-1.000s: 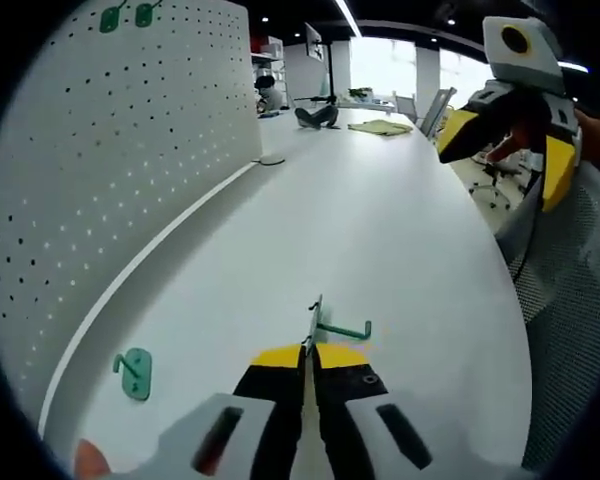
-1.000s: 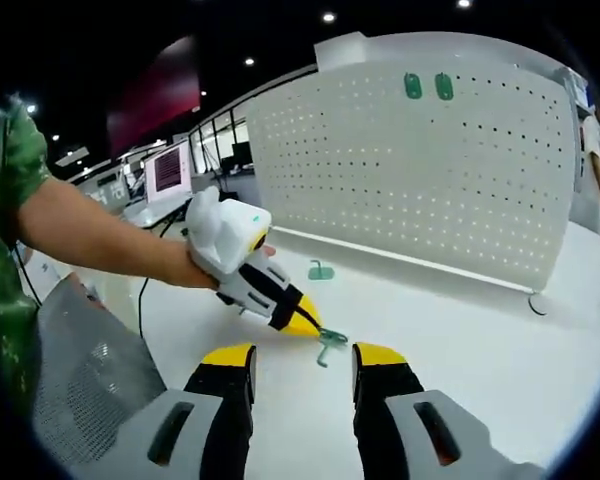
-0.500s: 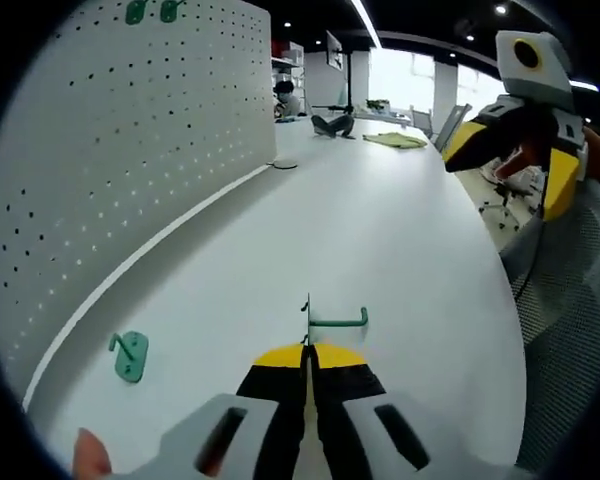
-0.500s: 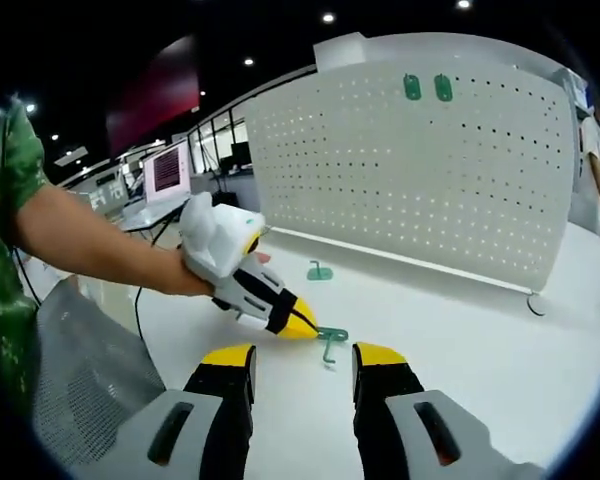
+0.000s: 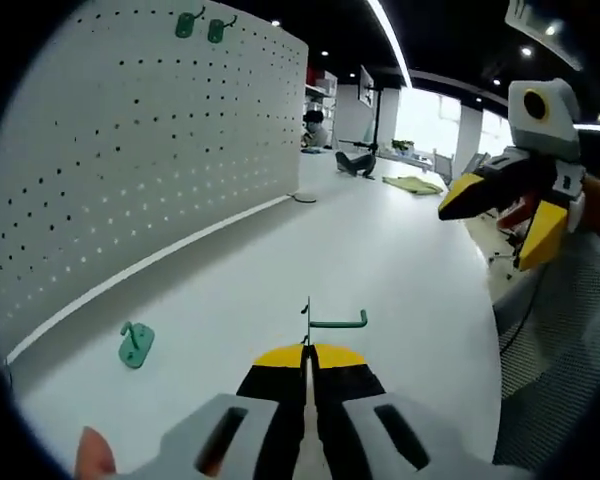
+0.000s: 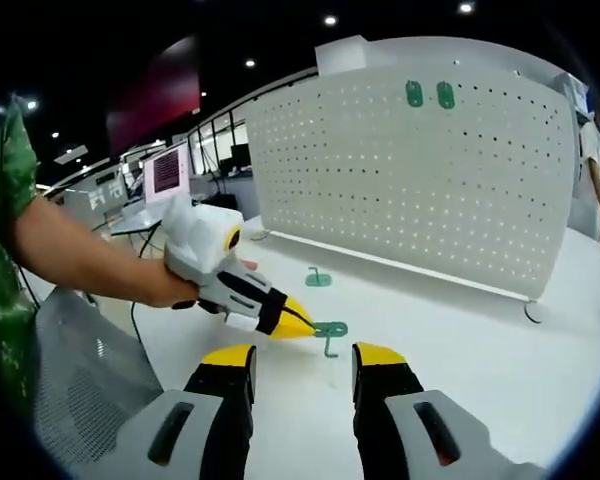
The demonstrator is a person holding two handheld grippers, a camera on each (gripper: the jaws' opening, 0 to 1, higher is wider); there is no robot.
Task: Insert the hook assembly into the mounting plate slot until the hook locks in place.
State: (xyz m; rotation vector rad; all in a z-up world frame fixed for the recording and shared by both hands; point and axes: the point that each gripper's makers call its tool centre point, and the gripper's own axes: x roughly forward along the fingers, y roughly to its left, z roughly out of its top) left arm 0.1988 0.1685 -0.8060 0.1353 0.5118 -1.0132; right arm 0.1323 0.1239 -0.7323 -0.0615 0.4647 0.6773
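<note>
My left gripper (image 5: 306, 352) is shut on a green hook assembly (image 5: 336, 321), held by its flat plate with the hook arm pointing right, above the white table (image 5: 380, 250). In the right gripper view the same left gripper (image 6: 302, 327) comes in from the left with that hook (image 6: 330, 331) at its tip. My right gripper (image 6: 305, 357) is open just below it, nothing between its fingers; it also shows as the right gripper (image 5: 486, 236) high at the right. The white pegboard mounting plate (image 5: 130, 170) stands to the left, also seen as the pegboard (image 6: 410, 190).
Another green hook (image 5: 135, 343) lies on the table near the pegboard's foot, the same hook (image 6: 318, 277) beyond the left gripper. Two green hooks (image 6: 429, 94) hang near the pegboard's top. A grey mesh chair (image 6: 80, 380) stands at the table edge. A person's arm (image 6: 80, 250) holds the left gripper.
The left gripper has risen a little with the hook and turned more towards the pegboard. The right gripper has stayed open and almost still.
</note>
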